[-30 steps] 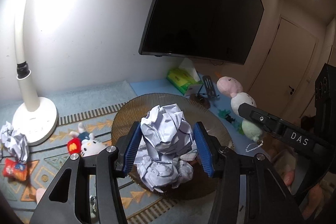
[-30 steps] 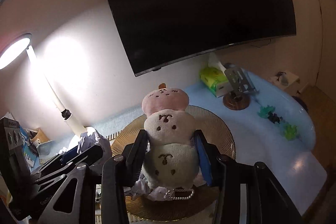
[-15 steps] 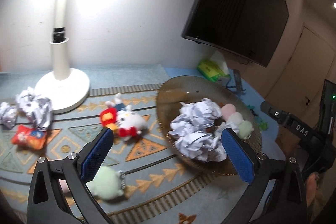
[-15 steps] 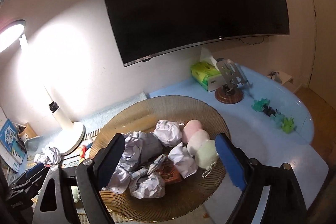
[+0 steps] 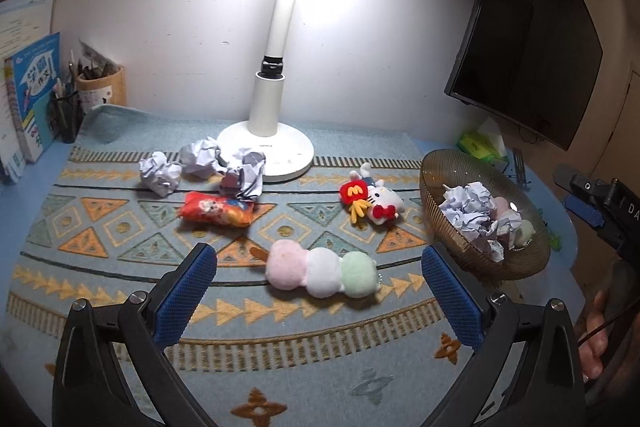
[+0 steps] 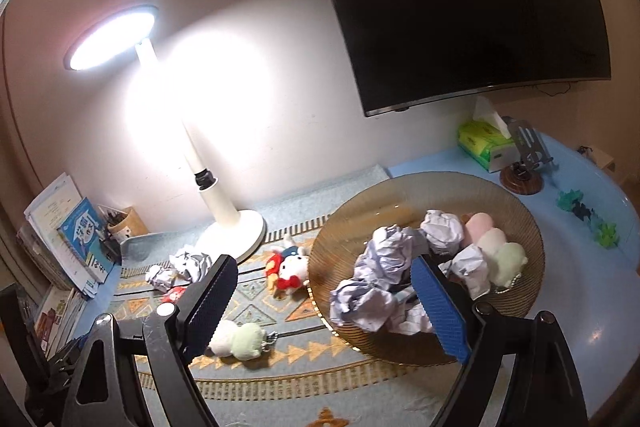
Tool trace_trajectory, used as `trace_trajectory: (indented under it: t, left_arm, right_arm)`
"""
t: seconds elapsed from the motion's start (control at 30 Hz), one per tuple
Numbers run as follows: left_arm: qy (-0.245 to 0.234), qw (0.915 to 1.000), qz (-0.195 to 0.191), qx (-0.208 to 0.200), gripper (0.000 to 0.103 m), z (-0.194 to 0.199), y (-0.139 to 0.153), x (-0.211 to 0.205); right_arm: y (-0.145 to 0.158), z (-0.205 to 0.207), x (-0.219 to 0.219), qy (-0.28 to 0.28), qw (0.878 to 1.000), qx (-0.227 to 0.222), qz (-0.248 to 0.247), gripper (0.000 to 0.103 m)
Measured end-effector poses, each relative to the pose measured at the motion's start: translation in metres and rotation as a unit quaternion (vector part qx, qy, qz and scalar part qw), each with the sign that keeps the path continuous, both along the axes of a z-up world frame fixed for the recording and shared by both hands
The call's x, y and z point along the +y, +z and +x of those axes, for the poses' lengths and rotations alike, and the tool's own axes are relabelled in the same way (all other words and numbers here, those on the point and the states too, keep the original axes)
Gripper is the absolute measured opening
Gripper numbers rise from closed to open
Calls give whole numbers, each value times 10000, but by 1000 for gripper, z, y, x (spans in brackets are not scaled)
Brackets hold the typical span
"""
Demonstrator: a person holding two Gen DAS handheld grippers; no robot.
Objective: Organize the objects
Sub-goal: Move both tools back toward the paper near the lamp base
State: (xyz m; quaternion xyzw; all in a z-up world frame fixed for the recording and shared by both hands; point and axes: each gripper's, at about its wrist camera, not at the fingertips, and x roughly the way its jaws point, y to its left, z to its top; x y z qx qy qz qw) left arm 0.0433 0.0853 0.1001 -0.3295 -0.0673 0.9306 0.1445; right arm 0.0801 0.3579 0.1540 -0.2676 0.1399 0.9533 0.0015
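Left gripper [image 5: 319, 283] jaws wide, empty, framing tri-colour plush [image 5: 322, 270] on mat, likely next pick. Right gripper [image 6: 320, 301] jaws spread, empty, near bowl [image 6: 528, 227] at right, holding crumpled paper [image 6: 384, 259].

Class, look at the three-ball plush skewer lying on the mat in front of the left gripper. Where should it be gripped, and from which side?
Probably the white middle ball of the three-ball plush, from above. It lies flat and lengthwise across the patterned mat, so the open left gripper should straddle its narrow width, pads on its near and far sides. The centre keeps it balanced, and the soft filling will compress.
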Motion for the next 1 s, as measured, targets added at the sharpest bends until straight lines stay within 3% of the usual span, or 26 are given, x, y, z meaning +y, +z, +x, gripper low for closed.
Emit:
trace_trajectory:
  t: [0.23, 0.33, 0.43, 0.53, 0.6, 0.7, 0.87, 1.0]
  left_arm:
    - [330, 9991, -165, 214, 102, 20, -3, -39]
    - [647, 9967, -426, 242, 102, 22, -32, -62]
    - [877, 9946, -531, -188, 102, 8, -64, -86]
    - [1055, 9926, -580, -163, 102, -1, -74, -103]
    - [1077, 9930, -439, -201, 102, -6, -76, -111]
    - [1030, 9939, -125, -380, 102, -11, -83, -119]
    - [1239, 9909, 122, -511, 102, -12, -87, -130]
    - [1254, 9896, 246, -660, 102, -14, -91, -135]
  right_arm:
    - [-20, -4, -54, 399, 9990, -167, 66, 103]
    - [-51, -13, -88, 960, 9946, -300, 238, 103]
    - [-90, -28, -125, 1330, 9863, -626, 749, 103]
    - [-118, -36, -143, 1489, 9819, -731, 915, 103]
    - [-127, -43, -147, 1444, 9796, -947, 1025, 103]
    - [-129, -43, -140, 1359, 9821, -880, 958, 103]
    - [-134, -53, -132, 1239, 9830, -1147, 716, 103]
    - [-135, -52, -138, 1239, 9816, -1149, 891, 103]
